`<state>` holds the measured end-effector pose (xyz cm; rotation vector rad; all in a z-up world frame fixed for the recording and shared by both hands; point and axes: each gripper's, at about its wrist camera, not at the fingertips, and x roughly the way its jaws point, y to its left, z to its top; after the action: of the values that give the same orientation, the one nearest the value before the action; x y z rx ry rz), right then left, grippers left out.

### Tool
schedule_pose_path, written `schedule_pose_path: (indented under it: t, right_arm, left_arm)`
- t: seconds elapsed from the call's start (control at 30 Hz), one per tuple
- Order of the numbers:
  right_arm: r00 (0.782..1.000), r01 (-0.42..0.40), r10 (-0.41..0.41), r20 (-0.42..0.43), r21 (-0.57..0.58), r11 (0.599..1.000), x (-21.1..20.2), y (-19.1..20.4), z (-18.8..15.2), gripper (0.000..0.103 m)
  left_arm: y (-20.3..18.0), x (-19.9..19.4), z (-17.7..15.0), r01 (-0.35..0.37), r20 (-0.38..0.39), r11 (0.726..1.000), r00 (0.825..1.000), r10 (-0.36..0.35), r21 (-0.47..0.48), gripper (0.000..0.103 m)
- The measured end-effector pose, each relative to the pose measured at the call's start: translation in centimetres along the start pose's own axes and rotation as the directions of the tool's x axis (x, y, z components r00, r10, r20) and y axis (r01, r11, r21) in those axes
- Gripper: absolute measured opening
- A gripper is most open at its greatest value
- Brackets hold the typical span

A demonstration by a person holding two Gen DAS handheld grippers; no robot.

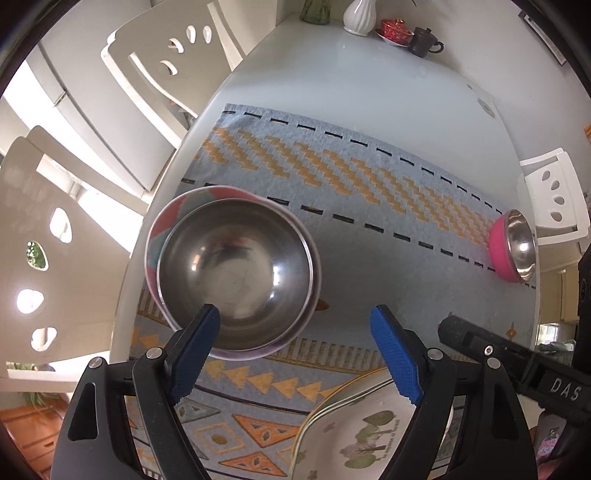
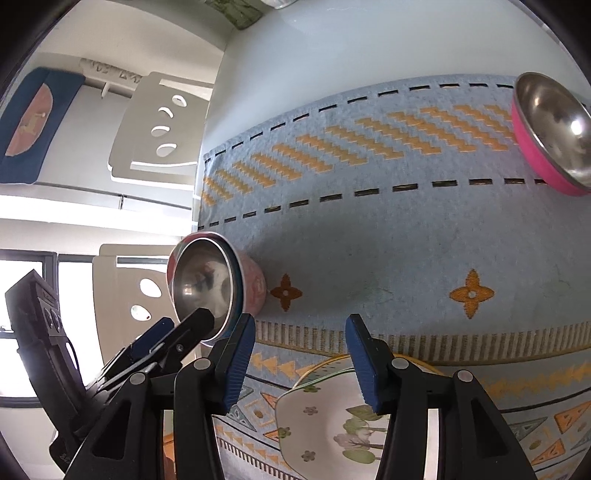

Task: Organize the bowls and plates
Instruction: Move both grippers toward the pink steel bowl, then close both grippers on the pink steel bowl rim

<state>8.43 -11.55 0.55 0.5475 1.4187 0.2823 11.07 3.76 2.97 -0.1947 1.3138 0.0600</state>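
A steel bowl (image 1: 236, 273) sits nested inside a pink patterned bowl (image 1: 159, 236) at the left edge of the mat. My left gripper (image 1: 295, 332) hovers just above their near rim, open, with nothing between its blue pads. The right wrist view shows the same stack (image 2: 207, 284), with the left gripper (image 2: 177, 330) in front of it. A second steel-lined pink bowl (image 1: 513, 247) (image 2: 546, 136) stands alone at the mat's far right. A tree-patterned plate (image 2: 332, 424) (image 1: 369, 432) lies on a yellow-rimmed plate (image 2: 321, 365). My right gripper (image 2: 301, 343) stands open above them.
The blue and orange mat (image 1: 369, 240) covers most of a white table (image 1: 369, 81). At the table's far end stand a white vase (image 1: 357, 14), a red cup (image 1: 395, 29) and a dark mug (image 1: 424, 41). White chairs (image 1: 162, 66) (image 1: 554, 192) flank the table.
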Motion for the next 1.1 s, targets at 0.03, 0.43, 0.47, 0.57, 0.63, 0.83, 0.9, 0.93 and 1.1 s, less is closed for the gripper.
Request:
schedule_pose_path:
  t: [0.03, 0.43, 0.47, 0.57, 0.63, 0.83, 0.9, 0.93, 1.1]
  right_arm:
    - [1.0, 0.0, 0.0, -0.001, 0.0, 1.0, -0.1, -0.2, 0.0, 0.049]
    - [1.0, 0.022, -0.022, 0.006, 0.065, 0.998, -1.7, -4.4, 1.2, 0.049]
    - [1.0, 0.025, -0.026, 0.006, 0.075, 0.997, -1.9, -5.0, 1.3, 0.049]
    - [1.0, 0.027, -0.028, 0.009, 0.101, 0.995, -2.3, -6.5, 1.5, 0.049]
    - [0.999, 0.029, -0.031, 0.013, 0.118, 0.993, -2.6, -7.4, 1.8, 0.049]
    - [0.999, 0.001, -0.006, 0.032, 0.165, 0.986, -4.0, -9.9, 2.2, 0.049]
    - [0.999, 0.002, -0.009, 0.039, 0.177, 0.984, -4.4, -10.6, 2.1, 0.049]
    - [0.999, 0.007, -0.016, 0.043, 0.189, 0.982, -4.6, -11.1, 2.0, 0.049]
    - [0.998, 0.018, -0.031, 0.046, 0.264, 0.964, -5.1, -14.6, 2.3, 0.05]
  left_arm:
    - [-0.3, 0.0, 0.1, 0.001, 0.0, 1.0, 1.0, -0.001, 0.0, 0.083]
    - [-4.9, 0.4, 0.9, 0.026, -0.006, 0.998, 1.0, -0.026, 0.053, 0.083]
    - [-5.3, 0.6, 1.0, 0.026, -0.01, 0.998, 1.0, -0.026, 0.059, 0.083]
    - [-6.2, 1.0, 1.1, 0.032, -0.02, 0.997, 0.999, -0.03, 0.072, 0.083]
    - [-6.7, 1.2, 1.2, 0.034, -0.027, 0.996, 0.999, -0.032, 0.081, 0.083]
    - [-8.2, 1.6, 1.7, 0.041, -0.033, 0.994, 0.999, -0.038, 0.101, 0.083]
    - [-8.7, 1.6, 1.9, 0.054, -0.034, 0.993, 0.998, -0.05, 0.104, 0.083]
    - [-9.1, 1.8, 2.1, 0.056, -0.036, 0.993, 0.998, -0.052, 0.108, 0.083]
    - [-10.8, 2.5, 2.9, 0.062, -0.044, 0.99, 0.997, -0.057, 0.13, 0.083]
